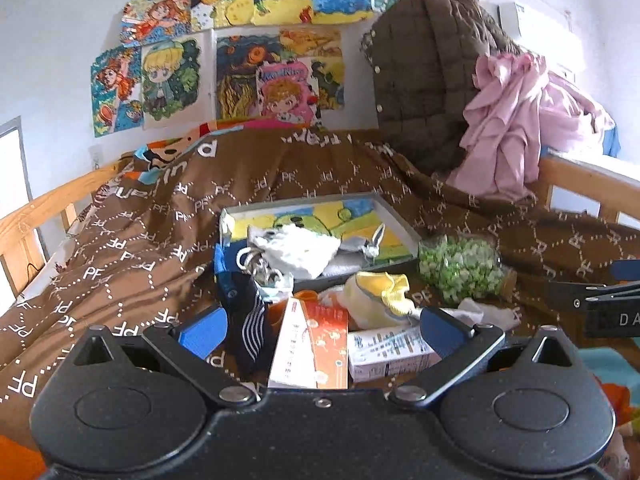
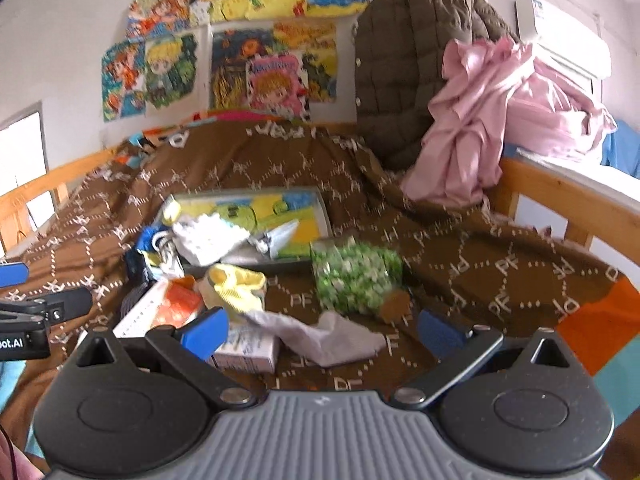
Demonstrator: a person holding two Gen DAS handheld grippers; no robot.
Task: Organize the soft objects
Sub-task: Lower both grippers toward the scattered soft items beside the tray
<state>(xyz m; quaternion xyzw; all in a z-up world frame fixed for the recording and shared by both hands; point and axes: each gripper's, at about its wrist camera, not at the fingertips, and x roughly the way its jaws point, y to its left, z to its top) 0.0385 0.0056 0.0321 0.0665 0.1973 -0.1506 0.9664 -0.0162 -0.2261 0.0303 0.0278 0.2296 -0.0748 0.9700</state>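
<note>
A shallow box lid lies on the brown bedspread and holds a white knitted sock and a grey sock. A dark striped sock hangs over its near left corner. A yellow sock lies in front of the lid. A pale grey sock lies flat between the fingers of my right gripper, which is open above it. My left gripper is open over an orange carton and a white carton.
A jar of green candies lies on its side right of the lid. A brown quilted jacket and pink cloth hang at the back right over the wooden bed rail. Posters cover the wall.
</note>
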